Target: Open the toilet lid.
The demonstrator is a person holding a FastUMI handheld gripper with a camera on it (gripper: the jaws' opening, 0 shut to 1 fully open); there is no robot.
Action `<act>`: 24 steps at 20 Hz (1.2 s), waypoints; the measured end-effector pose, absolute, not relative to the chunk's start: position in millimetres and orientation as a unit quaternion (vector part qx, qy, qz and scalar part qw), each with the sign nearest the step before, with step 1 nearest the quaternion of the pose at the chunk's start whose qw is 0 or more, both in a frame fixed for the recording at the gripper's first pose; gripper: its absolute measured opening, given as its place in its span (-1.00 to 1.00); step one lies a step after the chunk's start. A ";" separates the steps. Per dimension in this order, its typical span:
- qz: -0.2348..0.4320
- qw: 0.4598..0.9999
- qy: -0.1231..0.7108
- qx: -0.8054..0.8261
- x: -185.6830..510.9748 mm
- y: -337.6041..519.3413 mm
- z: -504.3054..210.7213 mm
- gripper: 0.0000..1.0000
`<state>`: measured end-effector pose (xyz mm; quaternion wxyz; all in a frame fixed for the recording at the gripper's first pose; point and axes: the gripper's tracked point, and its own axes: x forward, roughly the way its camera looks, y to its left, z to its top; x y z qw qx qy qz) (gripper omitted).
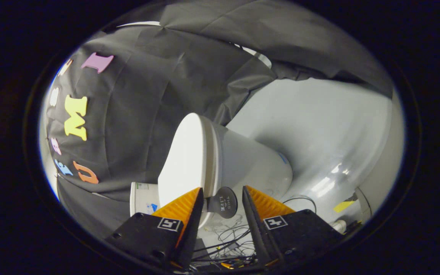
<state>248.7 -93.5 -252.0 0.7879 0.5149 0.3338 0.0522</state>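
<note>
Fingers (pixel 189 206) of the hand-held gripper (pixel 222 196) are seen spread apart, with a clear gap left between them, so nothing is being squeezed. A small dark round tab (pixel 223 202) is sitting right in that gap, closer to the finger on the left of the view, and it can't really be told whether that finger is touching it or is just in front of it. The other finger is clearly kept apart from the tab. Some pale lettering is printed on the tab, too small to make out.

The tab is attached at the front edge of the toilet lid (pixel 185 160), which is found just ahead of the fingertips. The lid is shown down, lying flat against the toilet bowl (pixel 250 160), with only a thin seam seen along the rim between the two. The whole scene is tilted by the camera, so the lid's top face is turned toward the black cloth wall (pixel 136 114) and the bowl's body is stretched away toward the pale glossy floor (pixel 319 126).

A white box-like thing (pixel 141 198) is tucked beside the toilet, next to the finger on the left of the view. Loose thin cables (pixel 227 238) are strewn on the floor below the gap between the fingers, and a strip of yellow tape (pixel 343 206) is stuck to the floor further off past the other finger.
</note>
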 end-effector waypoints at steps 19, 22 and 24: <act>0.041 0.790 0.336 0.511 242.1 -97.5 -219.0 -0.92; 0.035 0.798 0.334 0.500 241.8 -92.6 -205.0 -0.92; 0.025 0.804 0.336 0.490 239.2 -92.5 -196.8 -0.92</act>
